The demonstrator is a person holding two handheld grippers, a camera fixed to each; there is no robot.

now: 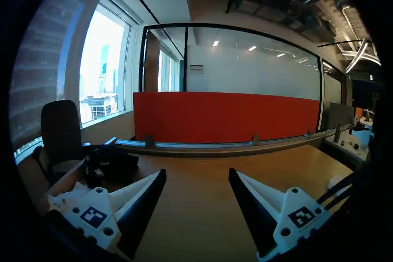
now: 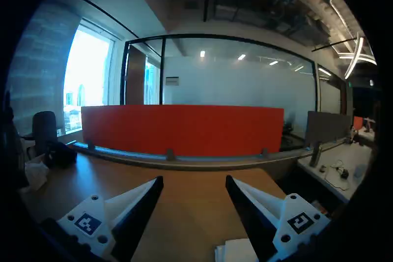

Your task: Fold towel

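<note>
The left gripper [image 1: 196, 172] hangs over the brown wooden desk [image 1: 196, 222], its white-and-black fingers spread wide. The right gripper [image 2: 194, 179] is spread just as wide (pinching nothing). The white folded towel [image 2: 237, 251] lies on the desk below it, beside the finger on the right of the right gripper view. A red partition panel [image 1: 226, 117] lines the desk's far edge.

Ahead of the wide-spread left gripper [image 1: 196, 170], the brown wooden desk [image 1: 196, 213] lies bare through its middle to the far edge. There a long red partition panel [image 1: 226, 117] walls it off. A heap of black gear [image 1: 110, 161] crowds the far left corner, beside a black office chair [image 1: 61, 131]. A crumpled white wad [image 2: 37, 173] sits near the left edge.
</note>
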